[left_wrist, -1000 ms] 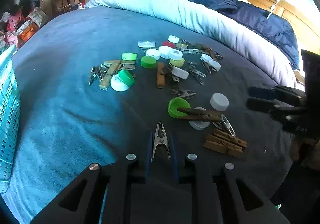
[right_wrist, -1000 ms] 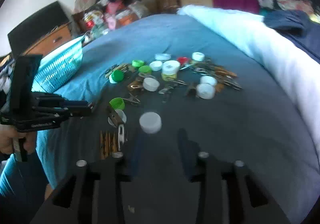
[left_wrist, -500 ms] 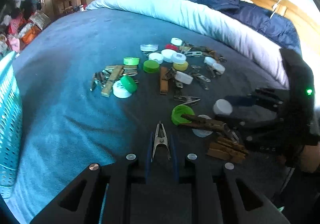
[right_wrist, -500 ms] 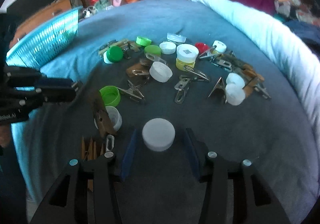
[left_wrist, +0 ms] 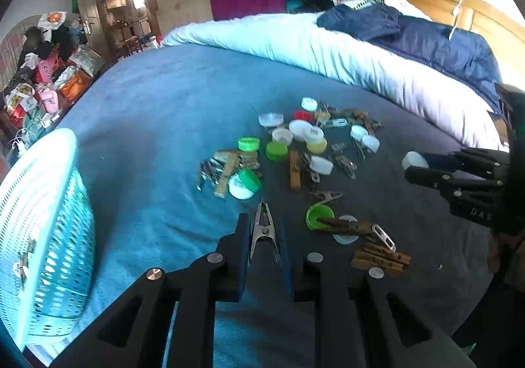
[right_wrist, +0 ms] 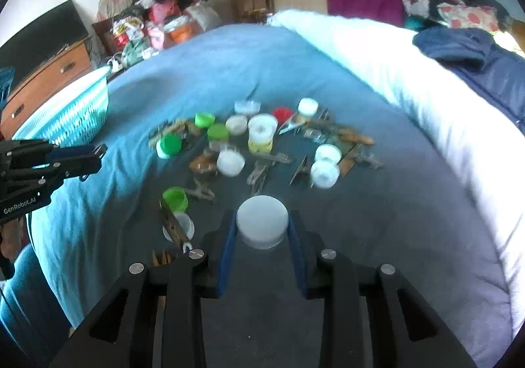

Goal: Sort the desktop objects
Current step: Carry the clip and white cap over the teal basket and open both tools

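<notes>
The clip (left_wrist: pixel 264 230) is being held clenched in the left gripper (left_wrist: pixel 262 256); the right gripper (right_wrist: pixel 262 236), previously wider, is closing around the cap (right_wrist: pixel 262 223), apparently lifted off the bed (right_wrist: pixel 229 59).

Daylight is washing out the white rolled duvet (right_wrist: pixel 410 99) and turquoise perforated plastic basket (left_wrist: pixel 42 223); fisheye edges are bending darkly, and the right view is blurring.

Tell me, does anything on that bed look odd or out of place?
Yes: bottle caps and clothespins lie jumbled on the blanket. One wooden peg rests crookedly across a green cap. Nothing looks broken.
</notes>
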A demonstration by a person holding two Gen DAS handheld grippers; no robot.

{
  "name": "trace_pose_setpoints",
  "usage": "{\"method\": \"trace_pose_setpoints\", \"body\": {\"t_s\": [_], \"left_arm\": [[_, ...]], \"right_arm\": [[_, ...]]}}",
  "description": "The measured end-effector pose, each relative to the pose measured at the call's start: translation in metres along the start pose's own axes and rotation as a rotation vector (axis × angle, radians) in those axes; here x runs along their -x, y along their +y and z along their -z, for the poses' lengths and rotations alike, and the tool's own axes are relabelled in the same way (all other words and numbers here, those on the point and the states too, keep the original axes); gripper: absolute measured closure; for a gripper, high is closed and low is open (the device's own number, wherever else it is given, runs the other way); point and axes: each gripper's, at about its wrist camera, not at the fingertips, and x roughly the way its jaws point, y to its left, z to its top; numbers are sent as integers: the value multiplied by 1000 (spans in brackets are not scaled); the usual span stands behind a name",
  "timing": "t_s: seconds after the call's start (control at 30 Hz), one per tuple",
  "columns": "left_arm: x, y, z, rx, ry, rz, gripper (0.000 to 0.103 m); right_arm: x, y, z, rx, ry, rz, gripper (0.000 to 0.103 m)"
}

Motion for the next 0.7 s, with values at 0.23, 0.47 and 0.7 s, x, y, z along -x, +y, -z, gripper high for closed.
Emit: {"method": "trace_pose_setpoints", "body": {"t_s": [0.23,0.47,0.7], "left_arm": [[30,20,-12,24,-53,-27,85],[61,73,-28,109,-103,-70,85],[91,129,-39,184,-155,-131,85]], "right_arm": [[33,10,-39,-9,-87,11,73],[53,39,-88,23,-168,-12,73],[64,82,-130,69,-225,-55,73]]}}
